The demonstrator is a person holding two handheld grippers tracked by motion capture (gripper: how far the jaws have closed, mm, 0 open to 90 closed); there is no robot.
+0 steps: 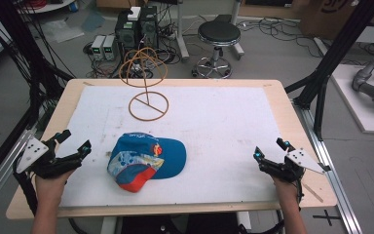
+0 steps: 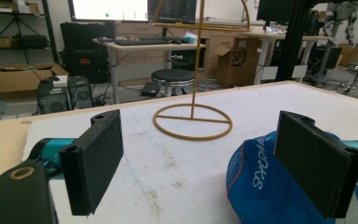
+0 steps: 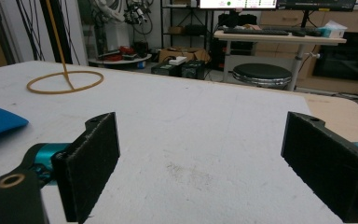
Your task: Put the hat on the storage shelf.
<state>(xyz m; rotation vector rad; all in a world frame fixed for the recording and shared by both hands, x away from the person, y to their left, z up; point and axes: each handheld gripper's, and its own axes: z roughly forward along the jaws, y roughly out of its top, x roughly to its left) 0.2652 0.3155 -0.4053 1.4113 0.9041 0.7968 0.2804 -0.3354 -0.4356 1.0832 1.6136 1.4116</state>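
Blue cap (image 1: 146, 161) on white mat, between left gripper (image 1: 74, 143) and right gripper (image 1: 270, 148); both jaws apart, empty.

The cap (image 1: 146, 161) is blue with an orange-red brim edge, white lettering and a pale printed panel. The wire stand (image 1: 146, 85) is tan; the mat (image 1: 214, 126) is white on a light wood table (image 1: 292, 122).

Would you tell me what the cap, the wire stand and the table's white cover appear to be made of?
The cap looks like soft woven fabric, blue with an orange brim edge: it slumps and creases. The stand seems thin metal wire or rod with a matte tan coating, though painted wood cannot be excluded. The white cover looks like matte foam board or paper, scuffed and stained.
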